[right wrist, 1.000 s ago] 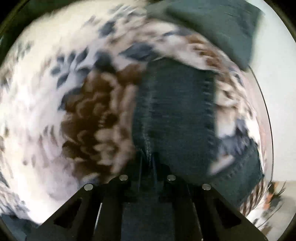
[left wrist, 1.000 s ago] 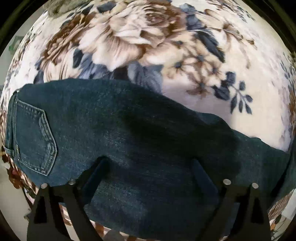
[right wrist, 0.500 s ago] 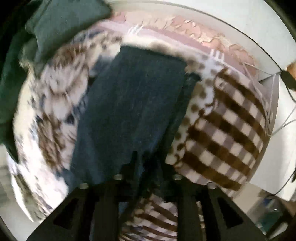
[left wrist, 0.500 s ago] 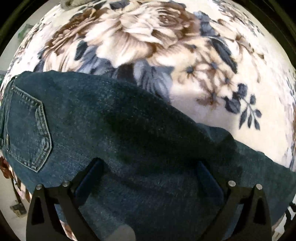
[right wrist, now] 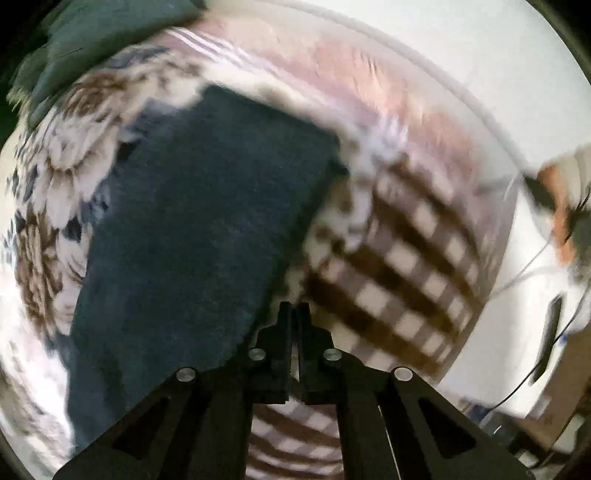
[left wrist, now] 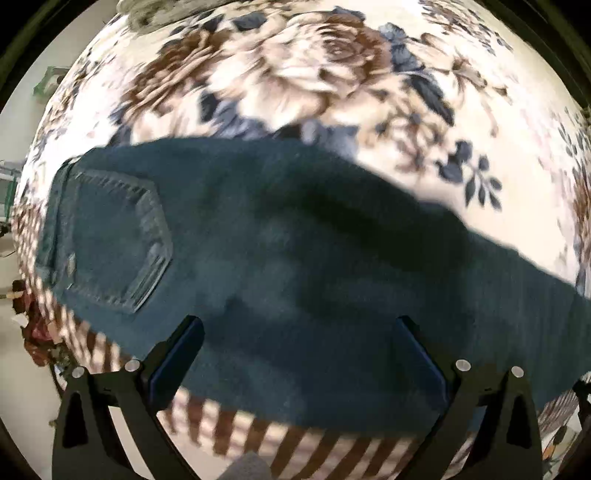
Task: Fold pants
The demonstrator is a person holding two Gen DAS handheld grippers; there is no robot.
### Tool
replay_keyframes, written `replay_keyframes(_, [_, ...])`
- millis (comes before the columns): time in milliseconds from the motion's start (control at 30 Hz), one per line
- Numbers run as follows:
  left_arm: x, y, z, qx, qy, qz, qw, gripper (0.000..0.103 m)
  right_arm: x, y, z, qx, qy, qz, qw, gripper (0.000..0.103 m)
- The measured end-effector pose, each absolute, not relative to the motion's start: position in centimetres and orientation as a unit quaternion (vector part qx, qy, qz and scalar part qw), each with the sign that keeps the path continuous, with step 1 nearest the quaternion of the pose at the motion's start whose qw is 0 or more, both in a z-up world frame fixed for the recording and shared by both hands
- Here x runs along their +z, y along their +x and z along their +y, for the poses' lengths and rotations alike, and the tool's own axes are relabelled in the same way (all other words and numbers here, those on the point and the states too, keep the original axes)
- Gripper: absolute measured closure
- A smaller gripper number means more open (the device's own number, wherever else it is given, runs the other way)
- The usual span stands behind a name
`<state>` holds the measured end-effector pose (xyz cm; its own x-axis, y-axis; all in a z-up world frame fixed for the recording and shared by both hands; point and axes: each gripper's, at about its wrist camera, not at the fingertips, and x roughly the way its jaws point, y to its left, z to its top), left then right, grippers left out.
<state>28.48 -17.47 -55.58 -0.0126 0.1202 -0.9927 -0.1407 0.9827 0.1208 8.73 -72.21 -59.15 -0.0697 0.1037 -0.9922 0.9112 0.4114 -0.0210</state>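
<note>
Dark blue jeans [left wrist: 295, 251] lie flat across a floral blanket [left wrist: 303, 74], back pocket [left wrist: 118, 240] at the left, legs running off to the right. My left gripper [left wrist: 295, 332] is open and empty, fingers spread wide just above the jeans' near edge. In the right wrist view the jeans' leg [right wrist: 199, 229] lies flat on the blanket, left of my right gripper [right wrist: 294, 310]. The right gripper is shut and empty, clear of the denim, over the checked border [right wrist: 399, 258].
The blanket's brown checked border [left wrist: 295, 443] hangs over the near edge of the bed. A dark green cushion [right wrist: 92, 33] sits at the far corner. White floor, cables [right wrist: 532, 266] and clutter lie beyond the bed on the right.
The right gripper let go of the jeans' leg and pulled back to the right of it, shut. The left gripper drew back slightly, staying open over the jeans.
</note>
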Motion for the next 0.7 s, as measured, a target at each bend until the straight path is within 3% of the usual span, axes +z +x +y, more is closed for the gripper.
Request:
replay_keyframes(67, [-55.0, 27.3, -16.8, 0.097, -0.01, 0.706, 0.702, 0.0, -58.1, 7.8, -71.8, -0.35, 0.438, 0.621, 0.547, 0.095])
replay_keyframes(133, [-54.7, 26.5, -16.1, 0.103, -0.004, 0.704, 0.703, 0.0, -56.5, 8.4, -69.4, -0.321, 0.438, 0.616, 0.571, 0.08])
replay_keyframes(167, [-54.7, 26.2, -15.7, 0.105, 0.0, 0.701, 0.705, 0.0, -56.0, 9.0, -67.6, -0.304, 0.432, 0.621, 0.579, 0.068])
replay_keyframes(200, [-54.7, 25.9, -15.5, 0.107, 0.005, 0.701, 0.705, 0.0, -55.9, 9.6, -65.7, -0.282, 0.434, 0.626, 0.583, 0.064])
replay_keyframes(300, [-55.7, 25.8, -14.7, 0.116, 0.016, 0.701, 0.704, 0.0, -57.5, 11.8, -58.9, -0.198, 0.451, 0.66, 0.567, 0.064])
replay_keyframes(400, [-58.7, 25.1, -13.4, 0.112, 0.059, 0.732, 0.669, 0.0, -60.1, 13.3, -53.4, -0.169, 0.381, 0.714, 0.562, 0.063])
replay_keyframes(500, [-60.8, 23.3, -11.6, 0.094, 0.017, 0.757, 0.647, 0.0, -61.5, 12.4, -53.3, -0.173, 0.399, 0.717, 0.544, 0.062])
replay_keyframes(700, [-58.4, 22.9, -7.2, 0.123, -0.063, 0.755, 0.642, 0.0, -55.5, 17.9, -50.4, -0.126, 0.286, 0.752, 0.58, 0.06])
